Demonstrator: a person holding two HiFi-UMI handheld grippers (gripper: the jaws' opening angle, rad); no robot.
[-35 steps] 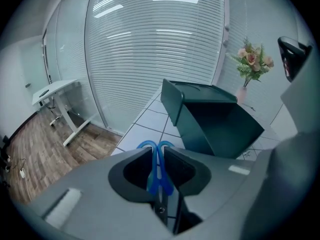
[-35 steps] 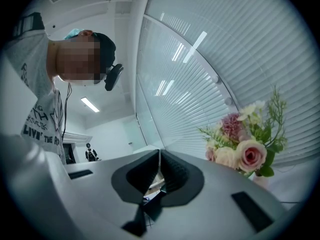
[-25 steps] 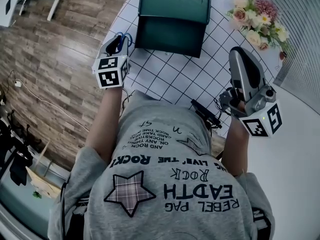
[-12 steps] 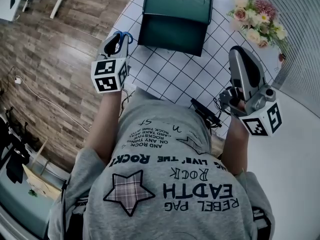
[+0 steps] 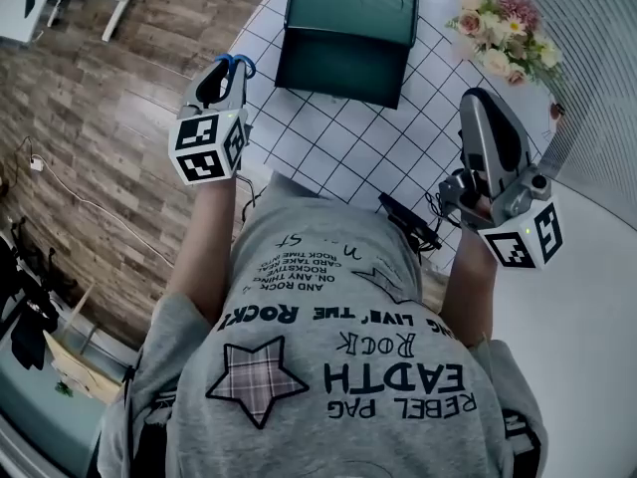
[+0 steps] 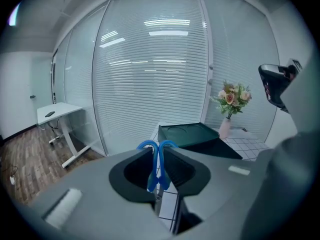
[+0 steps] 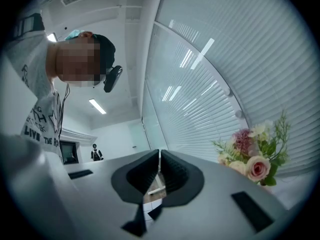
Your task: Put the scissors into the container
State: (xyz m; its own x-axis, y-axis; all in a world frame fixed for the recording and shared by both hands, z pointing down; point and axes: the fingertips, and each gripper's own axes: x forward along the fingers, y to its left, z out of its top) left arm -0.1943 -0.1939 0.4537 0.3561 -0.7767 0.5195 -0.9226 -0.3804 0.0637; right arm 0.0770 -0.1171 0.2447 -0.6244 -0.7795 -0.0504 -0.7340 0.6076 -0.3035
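Scissors (image 6: 153,181) clamped in left gripper (image 6: 159,153) fingers, left of dark container (image 5: 343,63) on tabletop (image 5: 338,142); right gripper (image 7: 159,159) fingers closed, empty.

Blue-handled scissors (image 6: 162,162) gripped; dark green container (image 5: 348,28) beyond.

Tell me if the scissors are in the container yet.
Not in. The left gripper is shut on the scissors, whose blue handles poke out between its jaws, and it holds them off to the side of the dark green container.
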